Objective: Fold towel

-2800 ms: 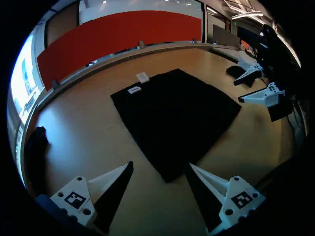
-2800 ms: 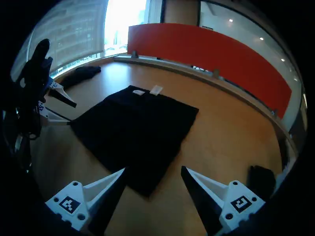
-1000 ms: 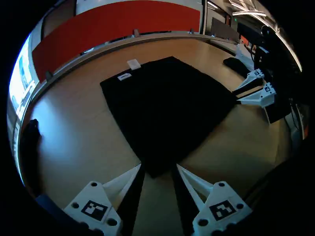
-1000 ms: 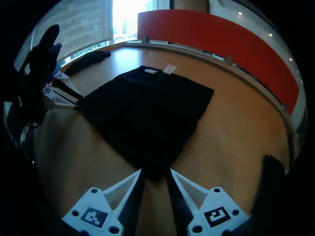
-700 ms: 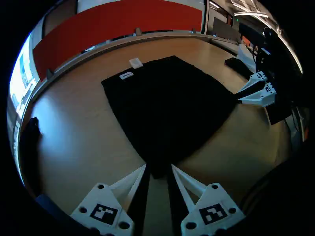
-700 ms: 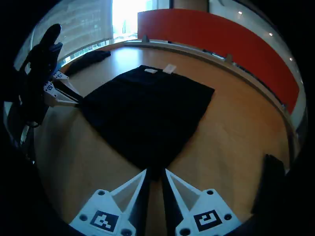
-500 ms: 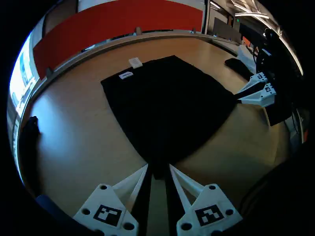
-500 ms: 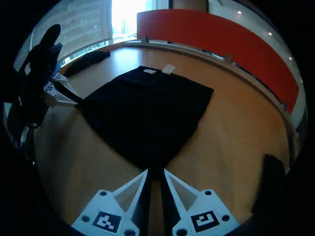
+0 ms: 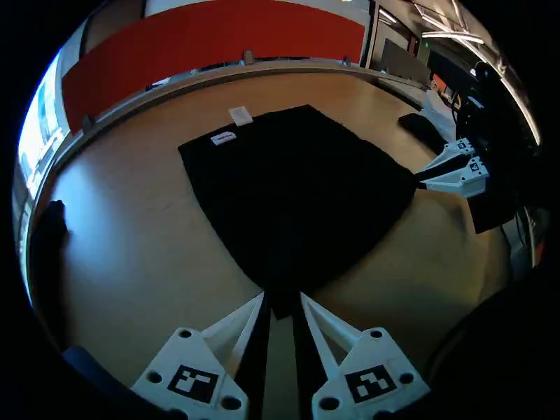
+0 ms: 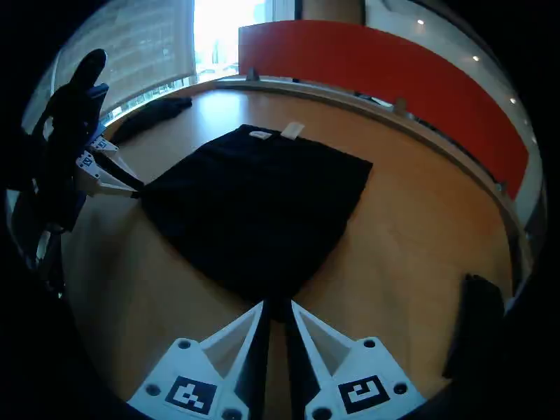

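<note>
Black towel [image 9: 294,189] lies flat on the wooden table [image 9: 140,231], spread ahead of both sets of jaws, one near corner in each.

Change: a few seconds ago both pairs of jaws stood wide above the near corners. Now the left gripper [image 9: 282,299] has narrowed to a thin slot, with the corner tip pinched between its fingertips. The right gripper [image 10: 278,306] has done the same on its own corner. The edges running away from each pinched corner now bow inward where they ran straight before. We judge the cloth is taking tension and both grasps are seated, so the lift and carry-over for the first fold can start.

View differences:
- Left gripper view shows the right gripper far off beyond the jaws' right side, its tips meeting on the towel corner. This confirms that grasp from outside.
- Right gripper view gives the mirror check on the left gripper, off the jaws' left side, with the person's hand behind it.
- Both views show two small white tags [image 9: 240,115] at the corner farthest from the jaws.
</note>
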Motion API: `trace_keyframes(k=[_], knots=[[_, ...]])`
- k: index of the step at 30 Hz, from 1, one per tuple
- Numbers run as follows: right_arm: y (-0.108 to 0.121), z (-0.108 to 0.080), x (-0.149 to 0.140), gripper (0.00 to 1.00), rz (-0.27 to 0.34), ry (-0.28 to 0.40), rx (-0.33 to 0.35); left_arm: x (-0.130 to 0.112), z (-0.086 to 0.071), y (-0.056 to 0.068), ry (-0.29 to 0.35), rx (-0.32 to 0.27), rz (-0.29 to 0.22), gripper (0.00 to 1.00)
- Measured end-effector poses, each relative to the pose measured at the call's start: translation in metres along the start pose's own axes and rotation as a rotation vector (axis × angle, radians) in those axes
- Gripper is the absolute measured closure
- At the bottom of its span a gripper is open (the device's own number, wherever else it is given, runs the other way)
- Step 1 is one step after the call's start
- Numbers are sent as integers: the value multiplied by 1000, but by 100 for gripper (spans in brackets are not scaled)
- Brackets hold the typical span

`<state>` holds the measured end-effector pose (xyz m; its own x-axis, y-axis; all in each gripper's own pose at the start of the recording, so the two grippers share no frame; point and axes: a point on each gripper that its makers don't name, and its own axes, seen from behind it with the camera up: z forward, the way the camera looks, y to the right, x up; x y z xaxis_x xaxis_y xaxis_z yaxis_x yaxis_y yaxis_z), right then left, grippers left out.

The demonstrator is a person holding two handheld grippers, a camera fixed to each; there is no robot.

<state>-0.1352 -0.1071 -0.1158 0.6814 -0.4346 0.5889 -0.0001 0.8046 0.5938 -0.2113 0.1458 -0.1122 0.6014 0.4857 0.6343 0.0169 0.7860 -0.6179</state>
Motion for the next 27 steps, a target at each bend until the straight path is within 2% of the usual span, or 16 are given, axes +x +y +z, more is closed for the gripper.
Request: trace_keyframes(k=[14, 27], knots=[[0, -9, 9, 87, 1, 17, 0, 10, -11, 2, 18, 1, -11, 81], [-10, -41, 23, 87, 9, 39, 9, 18, -40, 12, 28, -10, -57, 81]])
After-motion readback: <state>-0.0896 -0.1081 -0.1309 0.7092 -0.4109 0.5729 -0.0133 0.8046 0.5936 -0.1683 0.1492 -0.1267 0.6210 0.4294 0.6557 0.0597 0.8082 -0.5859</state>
